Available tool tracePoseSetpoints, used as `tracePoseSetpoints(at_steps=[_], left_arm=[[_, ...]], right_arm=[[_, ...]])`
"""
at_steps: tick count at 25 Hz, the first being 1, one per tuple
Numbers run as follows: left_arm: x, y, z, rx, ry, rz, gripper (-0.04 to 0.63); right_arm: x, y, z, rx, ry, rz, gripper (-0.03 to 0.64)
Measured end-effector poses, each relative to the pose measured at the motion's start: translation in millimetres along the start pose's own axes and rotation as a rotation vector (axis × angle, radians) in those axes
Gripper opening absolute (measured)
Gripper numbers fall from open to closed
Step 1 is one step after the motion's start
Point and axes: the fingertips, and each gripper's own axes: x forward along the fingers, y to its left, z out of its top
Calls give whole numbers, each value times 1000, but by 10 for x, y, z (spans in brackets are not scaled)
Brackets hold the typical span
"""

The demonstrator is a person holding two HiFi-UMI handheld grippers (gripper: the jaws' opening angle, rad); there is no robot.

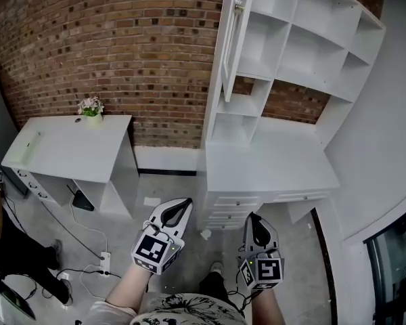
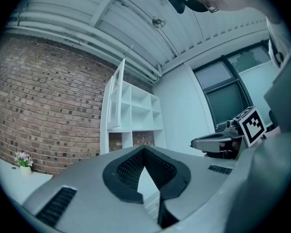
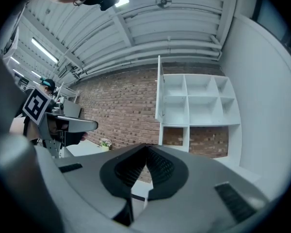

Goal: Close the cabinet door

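Observation:
The white shelf cabinet (image 1: 291,39) stands on a white desk against the brick wall. Its tall door (image 1: 231,39) hangs open at the cabinet's left side, swung out toward me, and is also seen as the door (image 2: 117,98) and the door (image 3: 160,89) in the gripper views. Both grippers are low in the head view, well short of the cabinet and pointing level at it. My left gripper (image 1: 184,204) is shut with nothing in it, its tips (image 2: 144,149) meeting. My right gripper (image 1: 253,218) is likewise shut and empty (image 3: 146,147).
The desk under the cabinet (image 1: 271,164) has drawers (image 1: 230,208) facing me. A second white desk (image 1: 68,144) with a small flower pot (image 1: 91,107) stands at the left. A power strip with cables (image 1: 105,259) lies on the floor. A person (image 1: 0,242) stands at the far left.

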Motion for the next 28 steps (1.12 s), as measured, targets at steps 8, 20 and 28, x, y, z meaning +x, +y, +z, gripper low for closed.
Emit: tracePoseSetpoints(at_steps=[8, 20, 28], left_arm=[[896, 307, -10, 8, -17, 91, 11], [2344, 783, 569, 107, -90, 244, 9], [2806, 1298, 1126, 105, -183, 213, 11]], right_arm=[[882, -623, -26, -11, -22, 97, 5], [2153, -1648, 261, -50, -46, 254, 5], [2715, -1711, 269, -15, -67, 296, 5]])
